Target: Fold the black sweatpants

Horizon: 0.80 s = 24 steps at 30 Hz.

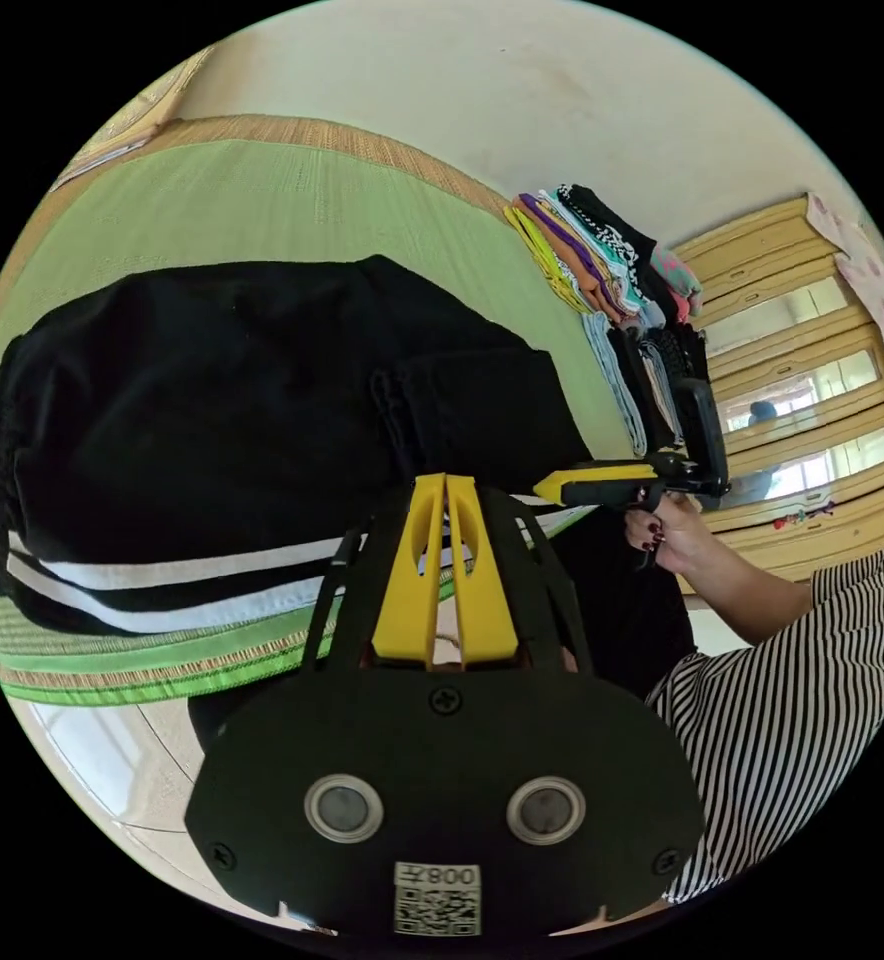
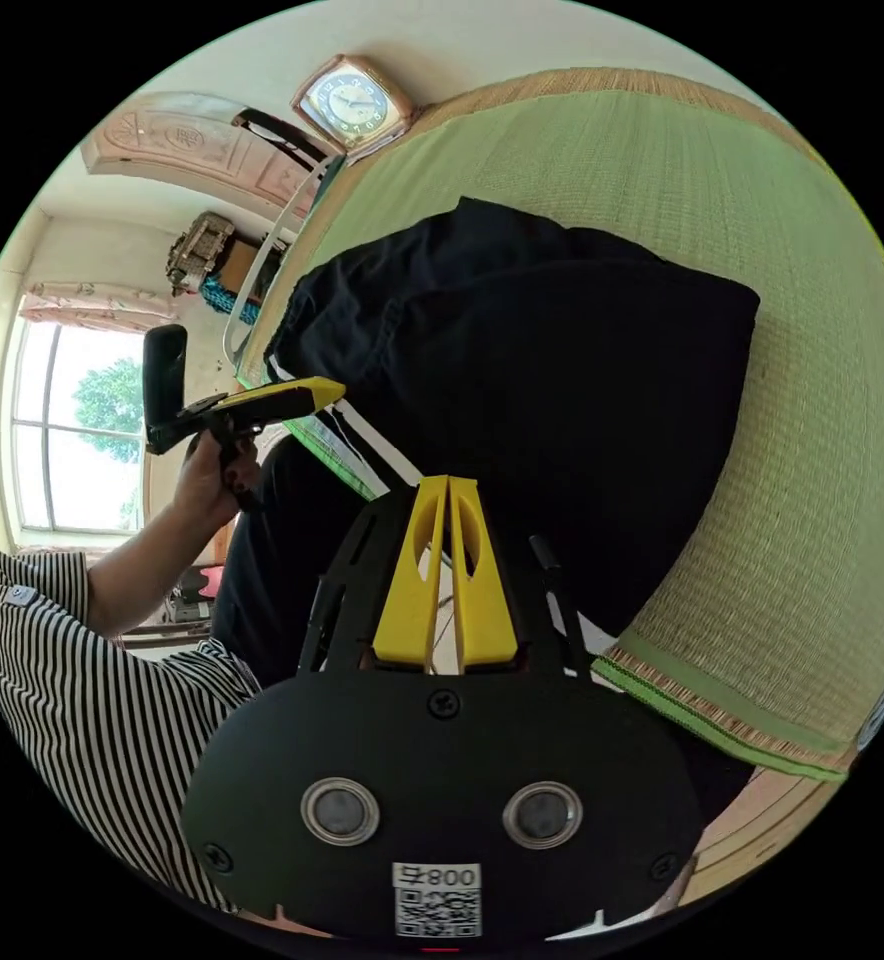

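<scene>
Pinching together, left gripper (image 1: 446, 480) fingers closed over black sweatpants (image 1: 232, 400), right gripper (image 2: 448, 482) fingers likewise closed, green mat (image 2: 612, 170) beneath.

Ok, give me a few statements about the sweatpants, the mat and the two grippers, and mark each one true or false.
1. The black sweatpants lie on a green woven mat. True.
2. The sweatpants carry red stripes along one edge. False: the stripes are white.
3. The left gripper has its fingers spread wide. False: they are closed together.
4. A stack of folded clothes sits at the far end of the mat. True.
5. The right gripper is held in a hand of a person in a striped top. True.
</scene>
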### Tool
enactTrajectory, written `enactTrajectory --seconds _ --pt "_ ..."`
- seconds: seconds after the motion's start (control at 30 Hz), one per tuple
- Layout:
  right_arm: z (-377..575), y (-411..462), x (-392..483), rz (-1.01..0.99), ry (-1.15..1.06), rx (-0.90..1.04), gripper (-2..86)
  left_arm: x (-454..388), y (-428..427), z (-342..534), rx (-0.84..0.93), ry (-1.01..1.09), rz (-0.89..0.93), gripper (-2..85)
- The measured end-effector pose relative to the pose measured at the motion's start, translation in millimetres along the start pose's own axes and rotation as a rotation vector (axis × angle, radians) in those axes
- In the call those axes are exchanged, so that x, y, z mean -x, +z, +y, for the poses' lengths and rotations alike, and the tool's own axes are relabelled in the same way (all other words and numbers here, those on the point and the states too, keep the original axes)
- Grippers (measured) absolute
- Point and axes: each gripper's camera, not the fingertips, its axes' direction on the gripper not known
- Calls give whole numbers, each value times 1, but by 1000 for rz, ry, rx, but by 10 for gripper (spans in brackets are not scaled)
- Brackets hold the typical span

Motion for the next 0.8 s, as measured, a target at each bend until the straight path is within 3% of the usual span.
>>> enactTrajectory --seconds 0.13,0.33,0.8 --pt "27 -34 -20 -25 44 -125 3 -41 -9 -4 12 102 -54 26" --pt "94 -70 -100 -110 287 -267 15 -101 9 -2 60 178 37 87" --pt "130 -59 -193 -395 401 -216 26 -280 93 -54 251 497 -31 124"
